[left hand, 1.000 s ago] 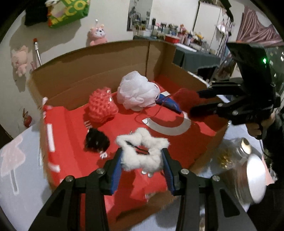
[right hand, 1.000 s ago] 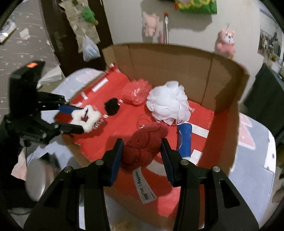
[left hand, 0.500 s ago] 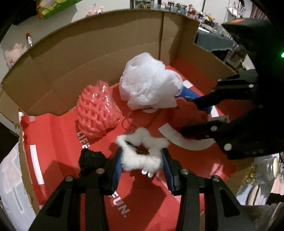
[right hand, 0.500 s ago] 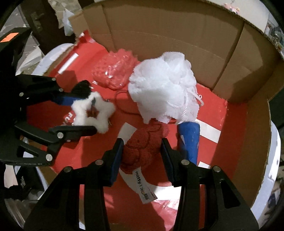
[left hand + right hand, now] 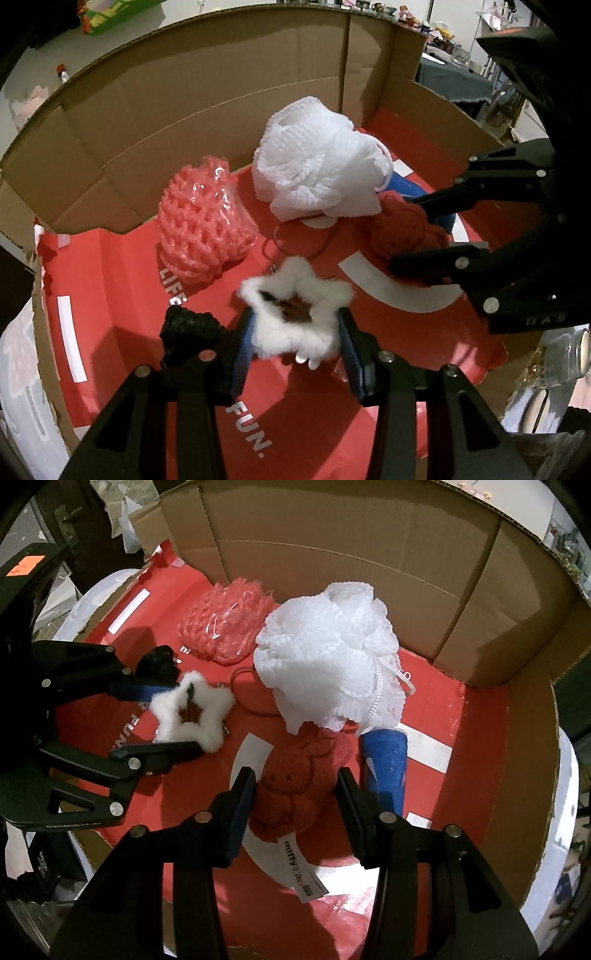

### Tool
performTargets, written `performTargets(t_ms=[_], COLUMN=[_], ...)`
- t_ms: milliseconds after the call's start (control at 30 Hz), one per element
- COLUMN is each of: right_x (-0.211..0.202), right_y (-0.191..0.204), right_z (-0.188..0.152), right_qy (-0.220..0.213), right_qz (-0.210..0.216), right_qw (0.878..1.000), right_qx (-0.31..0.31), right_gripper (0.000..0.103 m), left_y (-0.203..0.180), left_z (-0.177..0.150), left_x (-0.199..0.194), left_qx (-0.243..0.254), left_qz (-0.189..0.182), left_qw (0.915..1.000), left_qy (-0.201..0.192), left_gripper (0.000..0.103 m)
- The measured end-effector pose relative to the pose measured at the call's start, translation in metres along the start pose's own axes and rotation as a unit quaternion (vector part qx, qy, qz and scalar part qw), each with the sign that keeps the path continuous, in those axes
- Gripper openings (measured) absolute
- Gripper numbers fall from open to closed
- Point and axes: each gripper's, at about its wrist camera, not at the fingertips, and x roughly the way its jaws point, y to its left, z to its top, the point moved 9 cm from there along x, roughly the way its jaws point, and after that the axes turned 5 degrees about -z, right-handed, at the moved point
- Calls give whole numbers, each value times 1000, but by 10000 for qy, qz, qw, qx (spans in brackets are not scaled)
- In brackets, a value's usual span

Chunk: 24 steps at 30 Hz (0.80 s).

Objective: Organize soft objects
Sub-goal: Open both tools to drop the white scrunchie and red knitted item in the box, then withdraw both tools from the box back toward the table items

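Your left hand-held gripper (image 5: pixel 295 339) has the white fluffy star (image 5: pixel 295 314) between its pads low over the red floor of the cardboard box (image 5: pixel 207 96), and its jaws are opening — the fluff looks barely pinched now. Your right hand-held gripper (image 5: pixel 295 797) straddles the red plush toy (image 5: pixel 295 786), which seems to rest on the box floor; the pads sit close against it, so I cannot tell whether they grip. The risk: the star's fuzz may cling to a pad and lift out with you. The plush's tag (image 5: pixel 303 867) could snag likewise — and the white mesh bath pouf (image 5: pixel 328 653) and blue cone (image 5: pixel 384 764) crowd its far side.
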Motion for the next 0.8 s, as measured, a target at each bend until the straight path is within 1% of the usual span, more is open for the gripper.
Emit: performTargets(t_ms=[67,133,167,233,400,467,600,667,733,800], right_x=[-1,-3,-4,-7,-21,-31,-56,-75,-93,-106], right_y=[0,0,-1,-1,-4,-4,-3,-2,2,1], right_z=[0,0,-1,-1,-3,-3,-6,-10,-15,-21], right_qy=[-5,-38,-55,-87,-236,-330,-590,-777,-932,-1043], right_qz=[-29,-62,-77,-72,-113,-148,-210,-293,-338,-353], right_qw=[10000,10000,9999,9999,9995,9992,9978,9962,9947,9934], right_qx=[-1,13,34,71,159,186,232,248,272,307], right_gripper=[46,50,51,58,63,64,72,72,74,79], left_y=[2,1,1,0,-6,-8,-14,-17,-21,-26], left_z=[-2,-1,-1,-1,-3,-4,-9,-11,-16,-20], left_x=[-2,-7,-10,-16,-36,-46,-72,-85,-103,-116], left_qx=[-58,-114,-129,-149,-193,-204,-255,-286,-319,-343], left_qz=[-26,-81,-95,-120,-155,-132,-117,-77,-45,1], left_qw=[10000,9998,9997,9995,9983,9976,9952,9937,9914,9889], left_qy=[-32,-120,-168,-261,-527,-650,-933,-1084,-1267,-1448], left_gripper=[50,56,57,64,74,77,82,85,92,95])
